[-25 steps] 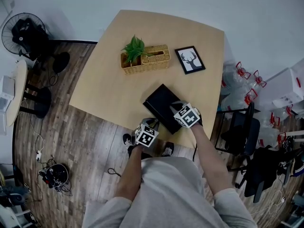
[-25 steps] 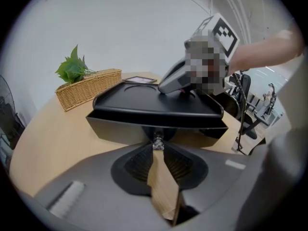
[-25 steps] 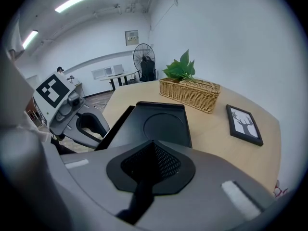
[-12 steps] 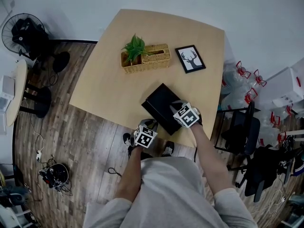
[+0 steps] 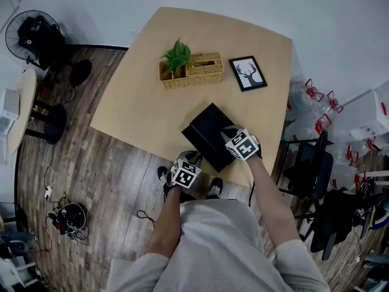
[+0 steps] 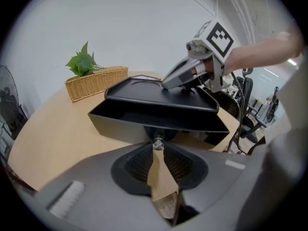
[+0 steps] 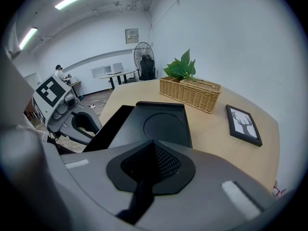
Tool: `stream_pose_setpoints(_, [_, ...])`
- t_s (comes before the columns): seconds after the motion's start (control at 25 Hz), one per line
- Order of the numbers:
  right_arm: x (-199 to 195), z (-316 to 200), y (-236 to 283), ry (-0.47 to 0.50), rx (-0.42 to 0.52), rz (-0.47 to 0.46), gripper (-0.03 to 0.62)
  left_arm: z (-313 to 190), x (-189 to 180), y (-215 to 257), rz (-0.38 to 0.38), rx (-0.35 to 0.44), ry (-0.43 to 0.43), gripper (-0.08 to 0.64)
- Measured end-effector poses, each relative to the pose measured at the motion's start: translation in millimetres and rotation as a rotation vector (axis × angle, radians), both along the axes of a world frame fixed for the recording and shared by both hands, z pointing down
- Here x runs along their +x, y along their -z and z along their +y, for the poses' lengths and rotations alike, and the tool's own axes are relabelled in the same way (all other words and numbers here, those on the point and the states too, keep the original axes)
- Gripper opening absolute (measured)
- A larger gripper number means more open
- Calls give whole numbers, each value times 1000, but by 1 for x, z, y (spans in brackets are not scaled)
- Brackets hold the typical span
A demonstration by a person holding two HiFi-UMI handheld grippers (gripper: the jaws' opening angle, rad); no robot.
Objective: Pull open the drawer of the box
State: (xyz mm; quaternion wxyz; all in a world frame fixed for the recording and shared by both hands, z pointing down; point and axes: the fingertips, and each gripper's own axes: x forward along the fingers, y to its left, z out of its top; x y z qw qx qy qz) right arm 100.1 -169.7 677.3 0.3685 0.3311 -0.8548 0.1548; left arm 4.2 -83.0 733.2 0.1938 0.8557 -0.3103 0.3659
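Note:
A black box (image 5: 205,129) lies near the front edge of the wooden table (image 5: 140,102). Its drawer (image 6: 144,117) is pulled partly out toward me, the inside dark. In the left gripper view my left gripper (image 6: 157,147) is shut on the small drawer knob (image 6: 157,141) at the drawer's front. The same left gripper (image 5: 191,159) sits just off the table edge in the head view. My right gripper (image 5: 233,136) rests on the box's lid (image 7: 161,124), jaws together, nothing between them. Its tip (image 6: 169,83) touches the lid's near right part.
At the table's back stand a wicker basket (image 5: 193,73) with a green plant (image 5: 177,55) and a framed deer picture (image 5: 248,73). A black chair (image 5: 310,169) stands right of the table, a fan (image 5: 33,38) at far left. Cables lie on the wooden floor (image 5: 91,181).
The head view has shifted slightly. Both grippers and the box stay almost where they were.

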Motion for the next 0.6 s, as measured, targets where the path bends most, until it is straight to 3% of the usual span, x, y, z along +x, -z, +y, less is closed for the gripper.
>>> stream_pose_setpoints(0.6, [3,-2,-2,-24,-60,-23,2,8,-10,-1,5,-4,17,126])
